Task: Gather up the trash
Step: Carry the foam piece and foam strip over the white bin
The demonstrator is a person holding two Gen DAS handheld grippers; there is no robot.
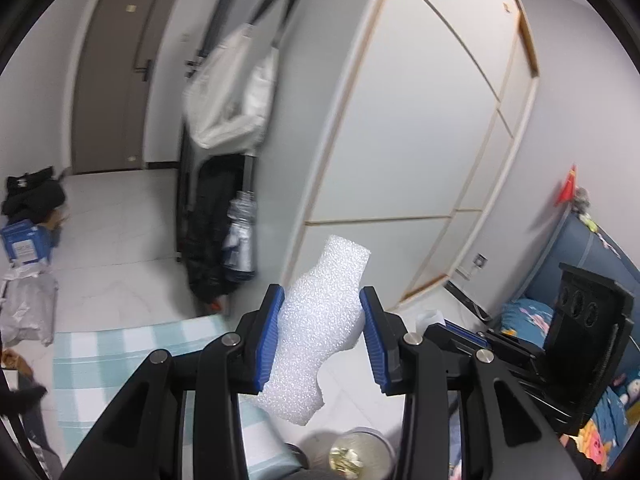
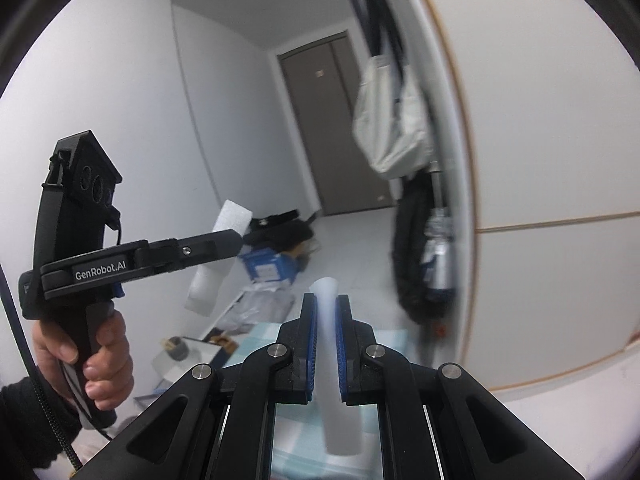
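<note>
Left gripper [image 1: 322, 334]: clamped on the white foam piece [image 1: 320, 320], blue pads pressing its two sides.
Foam piece, position: upright between the fingers, top rising past the tips, lower end hanging below the pads.
Right gripper [image 2: 327, 340]: pinched tight on a thin white plastic piece [image 2: 329, 312].
Plastic piece, position: squeezed flat between the pads, tip jutting beyond the fingertips, remainder trailing back and down.
Backdrop: grey door [image 2: 334, 120], white wardrobe [image 1: 420, 120].
</note>
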